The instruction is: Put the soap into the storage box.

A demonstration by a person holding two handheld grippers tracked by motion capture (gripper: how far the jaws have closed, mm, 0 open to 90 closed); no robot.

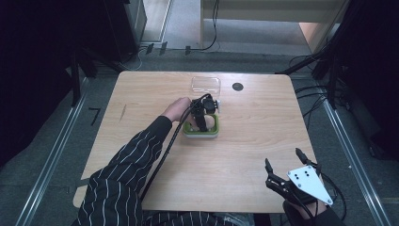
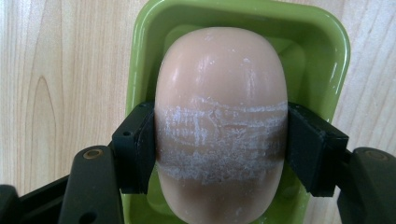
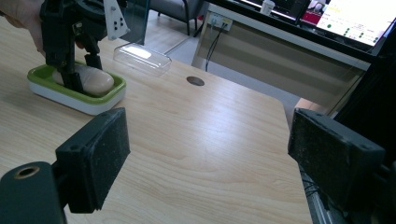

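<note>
Here we have the left gripper [image 1: 202, 118] reaching down into the green soap dish [image 2: 336, 51] near the middle of the high view, its two black pads pinching the pinkish soap bar [image 2: 219, 121] across its waist. In the left gripper view the bar lies inside the dish, centre frame, a chalky scuffed band running between the pads. We cannot tell whether the bar rests on the dish floor or hangs just above it.

We judge the step to be lifting the soap out, or seating it in. To do it well we keep the squeeze even on both flanks, since the rounded bar looks slick, and move straight up or down so the dish does not drag along.

The right gripper [image 1: 284, 162] waits at the lower right of the high view, jaws spread wide, nothing between them.

Count: one soap bar, one green dish, one clear lid [image 1: 205, 84] above the dish in frame, one dark disc [image 1: 237, 86] just right of the lid, two grippers, one wooden table [image 1: 141, 94].
</note>
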